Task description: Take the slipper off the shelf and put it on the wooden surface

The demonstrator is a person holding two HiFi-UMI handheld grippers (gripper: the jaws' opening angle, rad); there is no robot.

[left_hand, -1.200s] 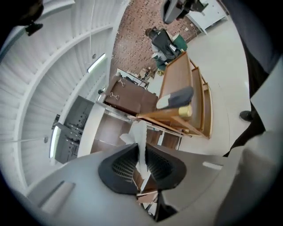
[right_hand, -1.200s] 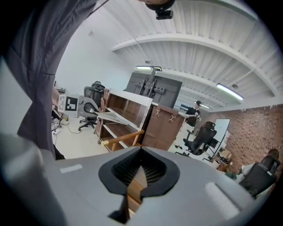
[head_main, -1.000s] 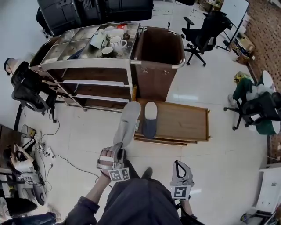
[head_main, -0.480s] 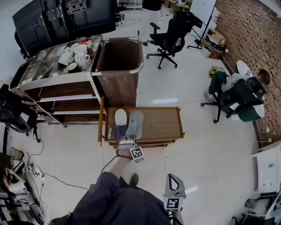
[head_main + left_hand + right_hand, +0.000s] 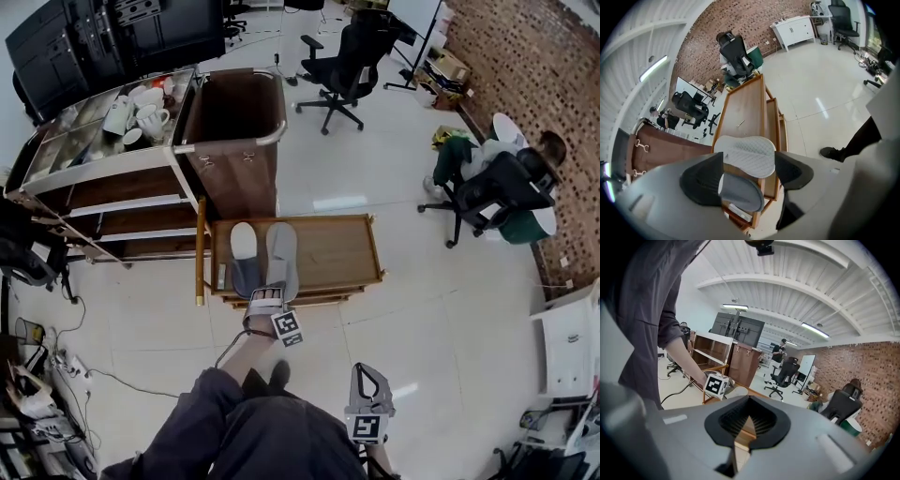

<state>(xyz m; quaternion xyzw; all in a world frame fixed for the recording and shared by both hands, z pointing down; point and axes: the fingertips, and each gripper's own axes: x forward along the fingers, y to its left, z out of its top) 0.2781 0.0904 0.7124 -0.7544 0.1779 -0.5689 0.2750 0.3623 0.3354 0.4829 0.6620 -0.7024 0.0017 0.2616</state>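
Note:
Two slippers lie side by side on the low wooden surface (image 5: 333, 251). The pale grey slipper (image 5: 281, 251) is on the right, the white-and-dark one (image 5: 244, 255) on the left. My left gripper (image 5: 266, 296) is at the pale slipper's heel and its jaws are opening. In the left gripper view the quilted heel (image 5: 745, 152) rests on the wood (image 5: 740, 110) between the spread pads of the left gripper (image 5: 749, 171), with the other slipper (image 5: 740, 192) beside it. My right gripper (image 5: 363, 373) hangs low by the person's leg, shut and empty (image 5: 747, 420).
A metal shelf cart (image 5: 103, 187) with cups (image 5: 141, 117) on top stands behind the wooden surface, next to a brown bin (image 5: 234, 122). Office chairs (image 5: 342, 66) (image 5: 497, 192) stand farther off. Cables (image 5: 37, 356) lie on the white floor at left.
My left gripper carried the pale slipper from mid-air to the wooden surface, laid it next to the other slipper, and its jaws have spread. The right gripper stayed low.

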